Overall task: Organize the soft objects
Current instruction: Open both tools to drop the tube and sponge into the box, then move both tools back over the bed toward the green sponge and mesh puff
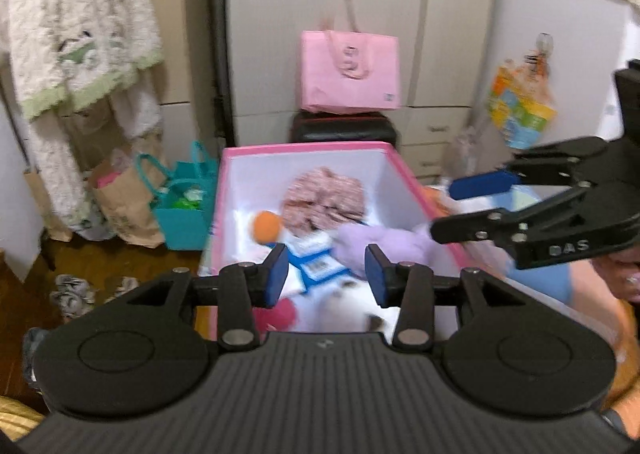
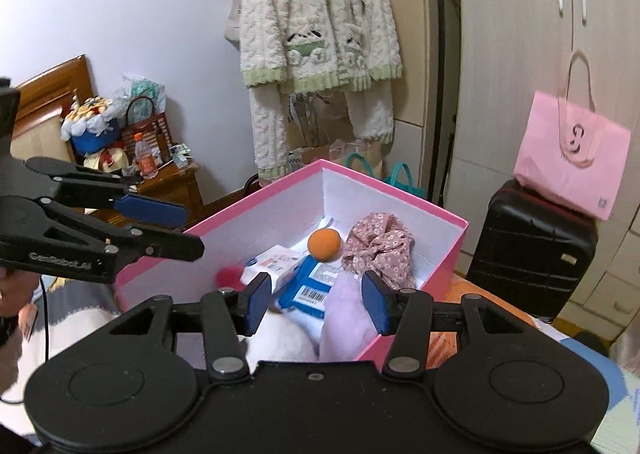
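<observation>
Looks mostly done to me: the pink box (image 2: 400, 194) already holds the orange ball (image 2: 324, 245), floral cloth (image 2: 380, 250) and purple plush (image 2: 344, 318), with both left gripper (image 1: 327, 274) and right gripper (image 2: 317, 304) jaws released, holding nothing.

walls: I see plain white wall (image 2: 132, 14)
furniture: cream wardrobe (image 2: 516, 54), wooden nightstand (image 2: 172, 184), black suitcase (image 2: 528, 250)
floor: dark wood floor (image 1: 120, 262)
</observation>
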